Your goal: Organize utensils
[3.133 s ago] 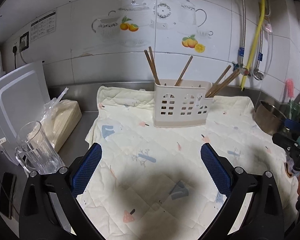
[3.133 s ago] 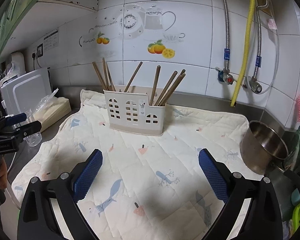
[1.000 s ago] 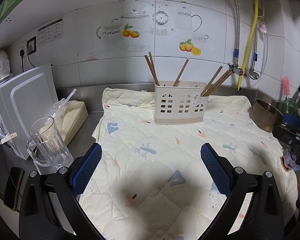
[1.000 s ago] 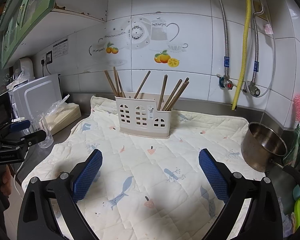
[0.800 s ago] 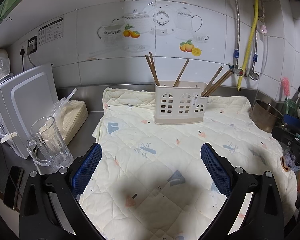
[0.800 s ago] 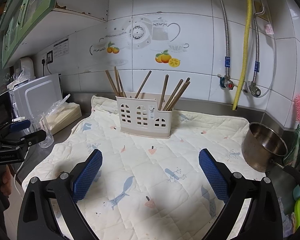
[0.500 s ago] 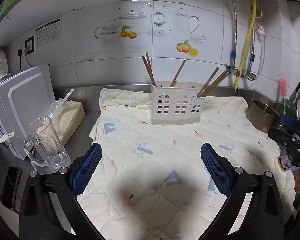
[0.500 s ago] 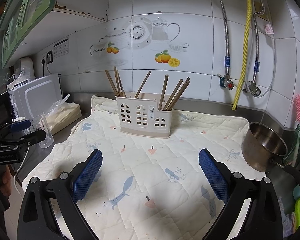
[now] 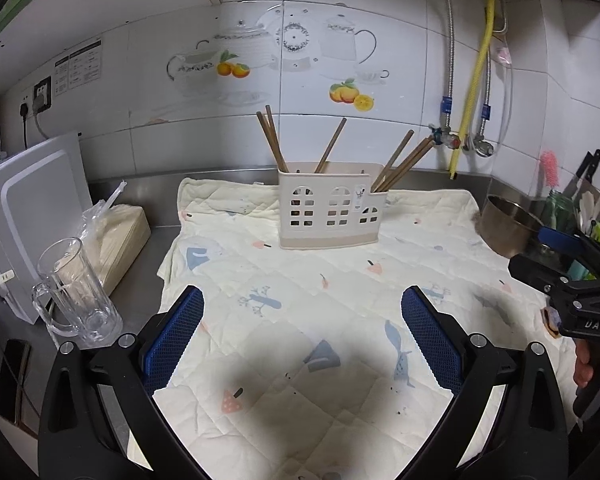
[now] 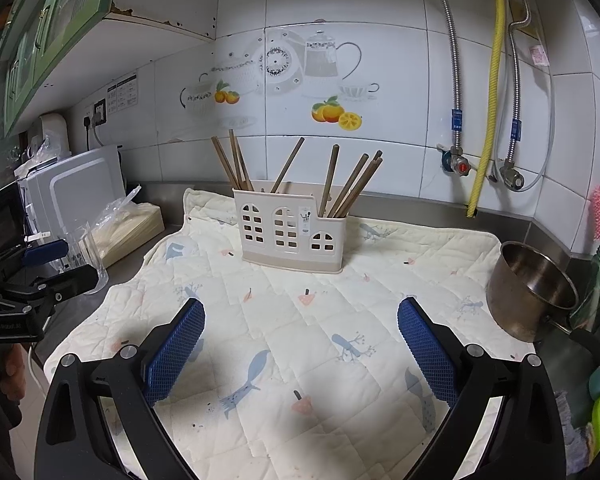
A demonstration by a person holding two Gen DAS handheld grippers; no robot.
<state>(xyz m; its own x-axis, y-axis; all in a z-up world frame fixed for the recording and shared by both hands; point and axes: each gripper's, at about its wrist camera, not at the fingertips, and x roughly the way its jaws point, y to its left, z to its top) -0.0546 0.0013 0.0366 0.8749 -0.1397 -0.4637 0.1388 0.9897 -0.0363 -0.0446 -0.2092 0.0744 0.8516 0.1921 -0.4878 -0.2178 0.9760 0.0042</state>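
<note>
A cream utensil holder (image 9: 328,212) (image 10: 288,236) with window cut-outs stands upright at the back of a quilted mat (image 9: 300,320) (image 10: 300,320). Several brown chopsticks (image 9: 274,140) (image 10: 348,184) lean out of its compartments. My left gripper (image 9: 302,332) hangs open over the mat's near part, well short of the holder, holding nothing. My right gripper (image 10: 300,340) is likewise open and empty above the mat. Each gripper also shows at the edge of the other's view: the right gripper (image 9: 572,280) and the left gripper (image 10: 40,276).
A glass mug (image 9: 76,292) stands left of the mat beside a bagged stack (image 9: 116,236) and a white appliance (image 9: 32,208). A steel pot (image 9: 508,224) (image 10: 532,288) sits at the right edge. Pipes and a yellow hose (image 10: 488,92) run down the tiled wall.
Both grippers have drawn back and risen slightly from the holder over the last seconds, so more of the mat shows. Their fingers stayed open and empty.
</note>
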